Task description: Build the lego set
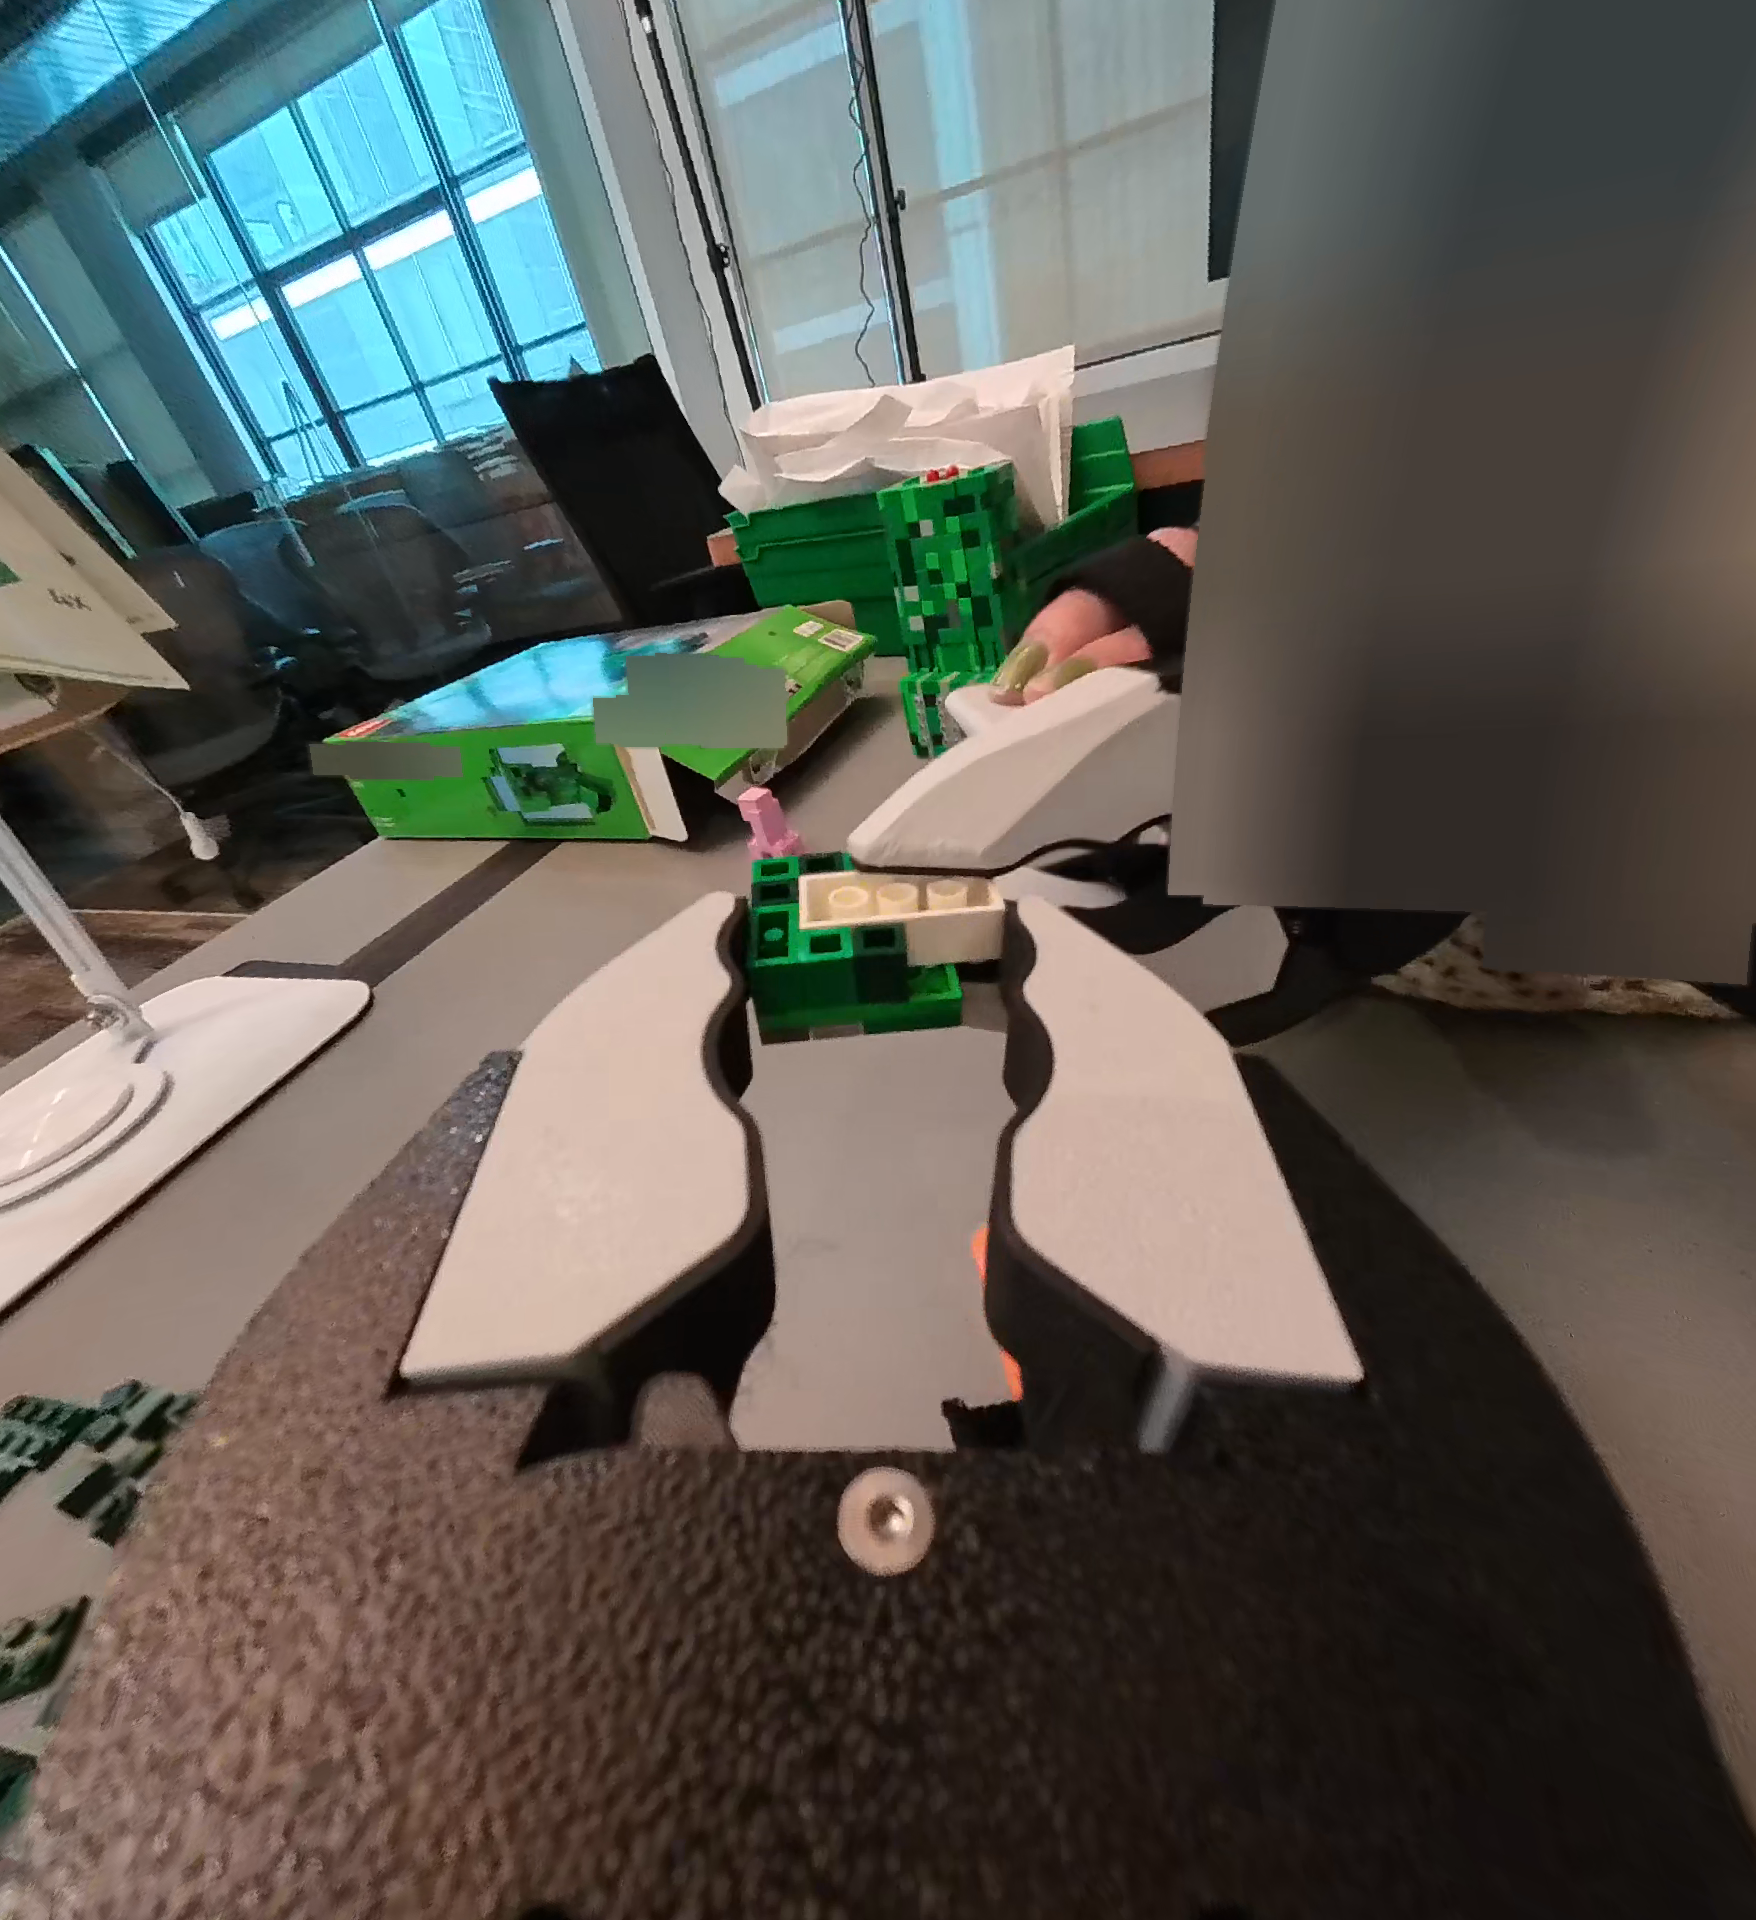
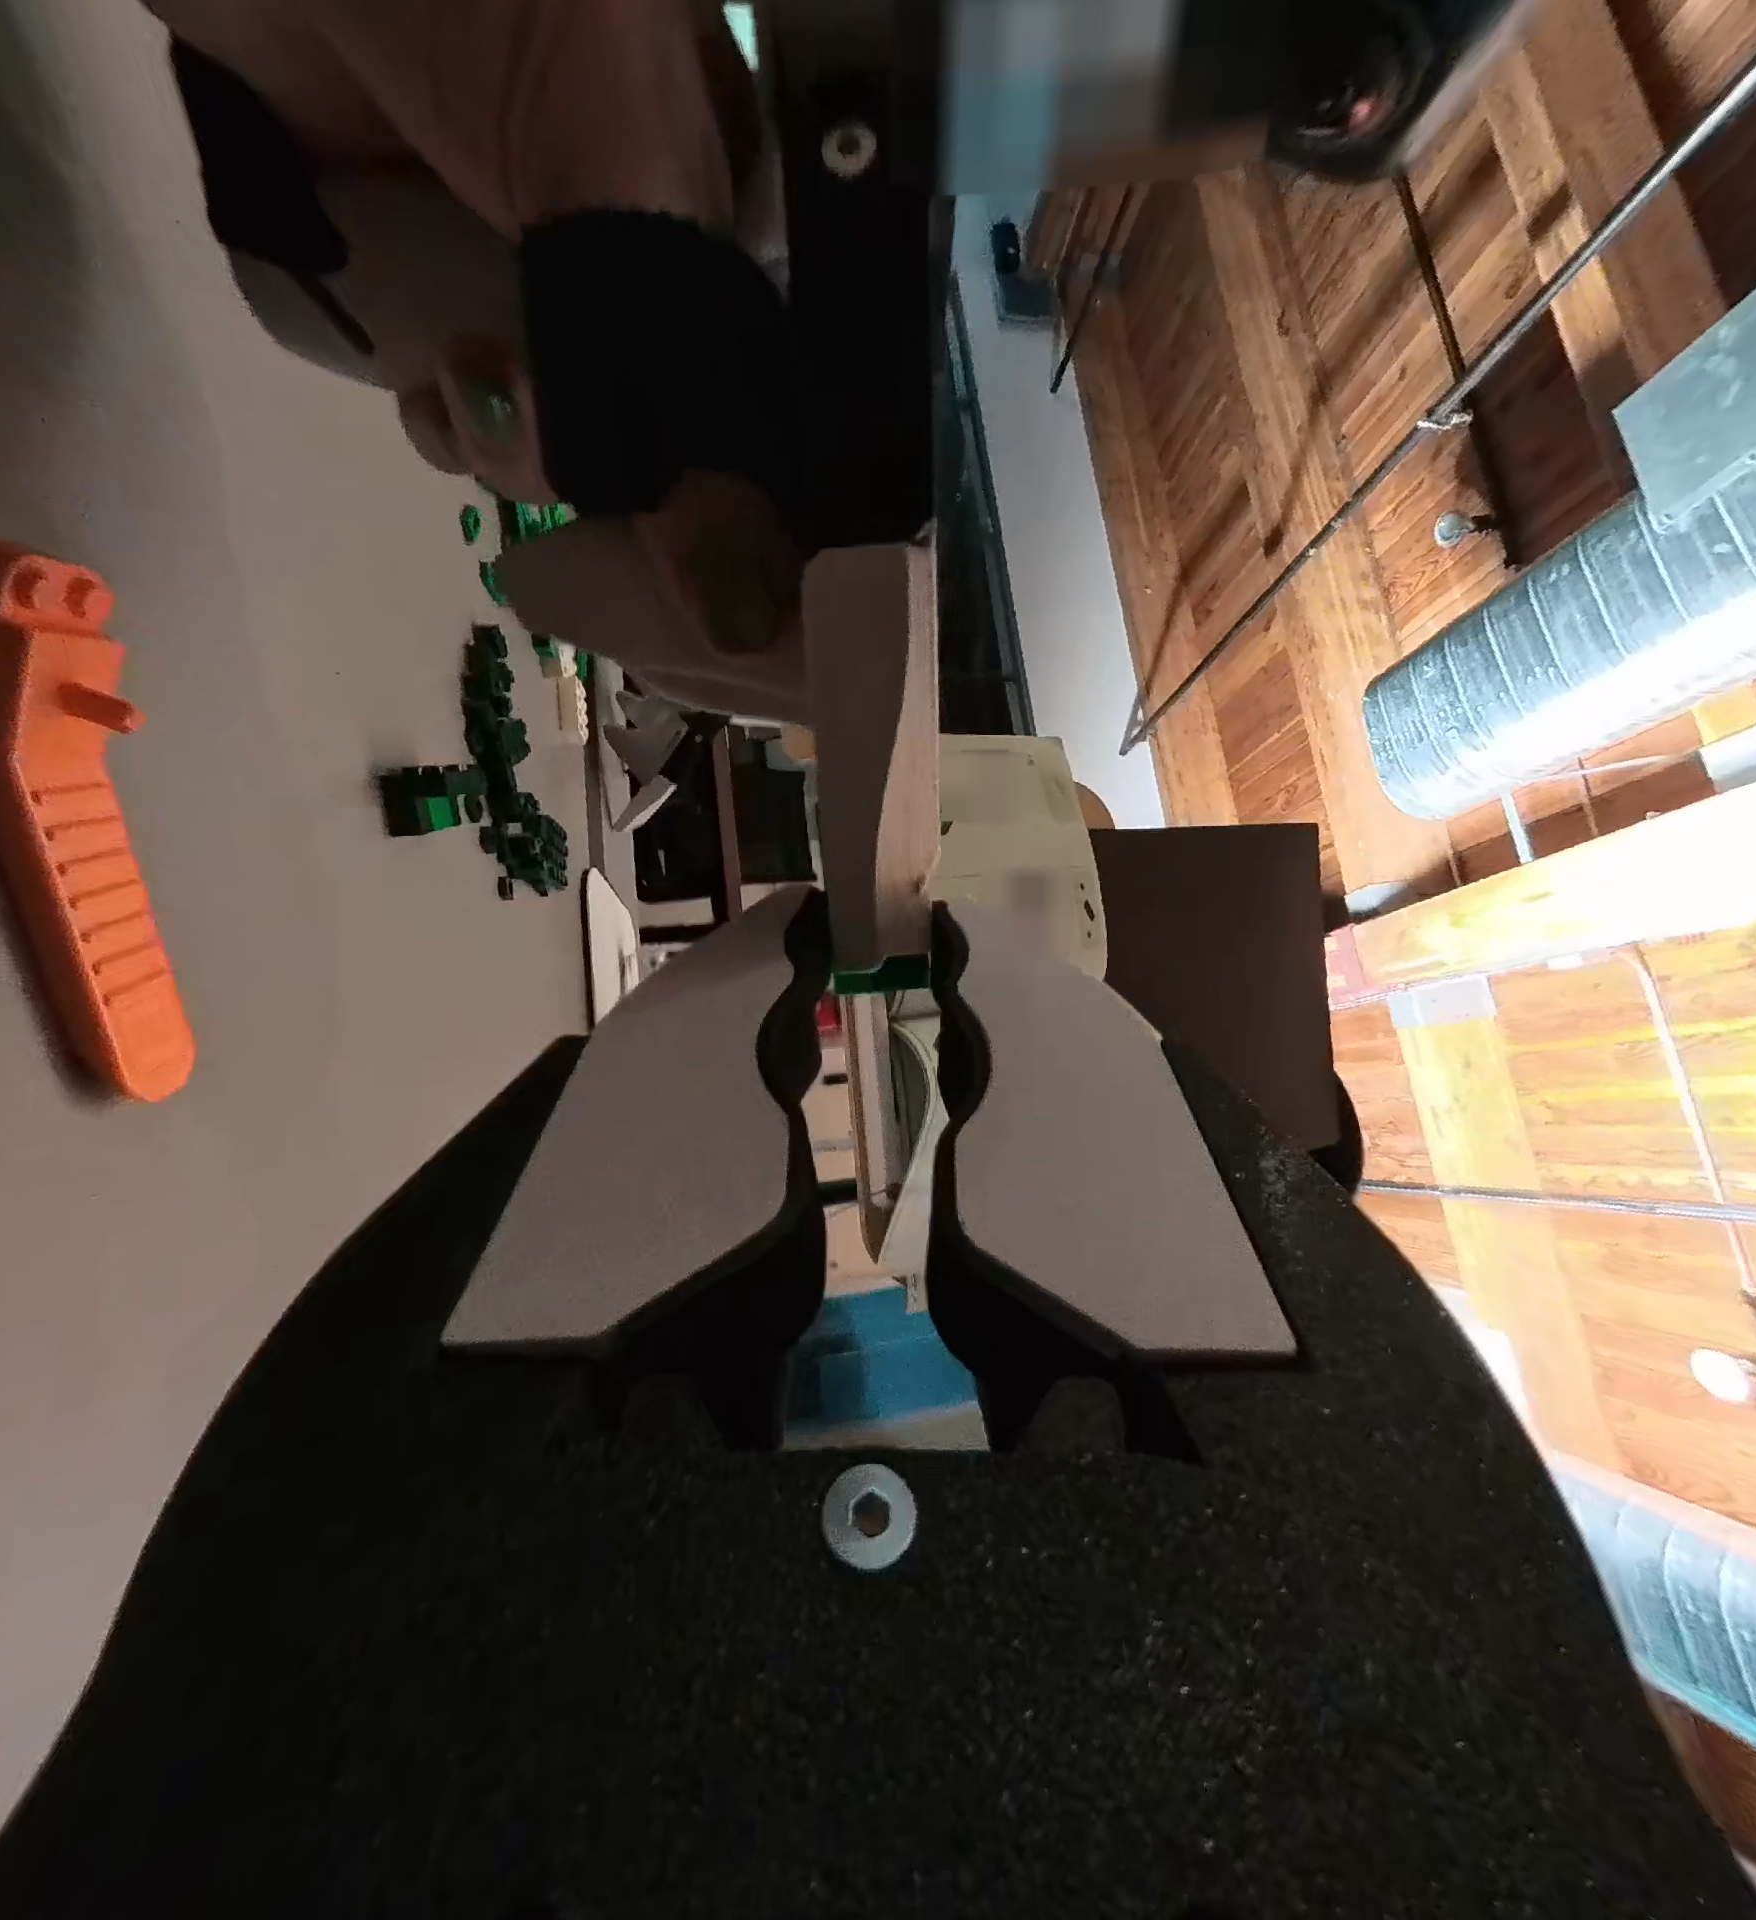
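My left gripper [image 1: 872,961] is shut on a small green lego assembly [image 1: 832,977] with a white brick [image 1: 905,909] on top, and holds it just above the grey table [image 1: 1476,1195]. My right gripper [image 2: 876,961] reaches in from the right. One of its fingers [image 1: 999,774] lies just above and behind the white brick. In the right wrist view its jaws stand narrow around the green assembly [image 2: 879,975], next to the left gripper's finger [image 2: 869,769].
A green lego box [image 1: 562,758], a pink figure [image 1: 768,821], a built green figure [image 1: 957,582] and a green bin with paper [image 1: 832,540] stand behind. A white lamp base [image 1: 126,1049] and loose dark green pieces [image 1: 12,1455] lie left. An orange brick separator [image 2: 53,810] lies on the table.
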Tool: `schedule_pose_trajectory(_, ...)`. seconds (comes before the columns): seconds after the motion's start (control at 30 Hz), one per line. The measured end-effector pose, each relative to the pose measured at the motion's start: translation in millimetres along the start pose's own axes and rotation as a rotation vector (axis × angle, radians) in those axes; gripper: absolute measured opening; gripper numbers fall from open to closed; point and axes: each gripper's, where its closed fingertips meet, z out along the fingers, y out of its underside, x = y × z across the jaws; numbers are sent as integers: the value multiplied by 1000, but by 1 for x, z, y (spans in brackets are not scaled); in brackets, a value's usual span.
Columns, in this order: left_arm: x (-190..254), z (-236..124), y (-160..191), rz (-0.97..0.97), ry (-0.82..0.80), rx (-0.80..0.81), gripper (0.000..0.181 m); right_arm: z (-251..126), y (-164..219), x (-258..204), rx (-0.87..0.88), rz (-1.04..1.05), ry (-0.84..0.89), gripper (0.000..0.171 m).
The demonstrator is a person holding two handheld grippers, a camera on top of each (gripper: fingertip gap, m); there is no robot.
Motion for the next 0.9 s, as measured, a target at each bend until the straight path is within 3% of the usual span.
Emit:
schedule_pose_trajectory(0.13,-4,-5,-3,37,-22,17,45,-4,1,13,25,140,43,41)
schedule_pose_trajectory(0.2,-4,-6,-4,48,-16,21,45,-5,8,14,23,219,23,44)
schedule_pose_trajectory(0.57,13,-3,10,-81,173,-40,45,-5,1,-7,71,220,-108,31)
schedule_pose_trajectory(0.9,11,-4,7,-82,171,-8,47,-3,-2,-5,51,160,-67,18)
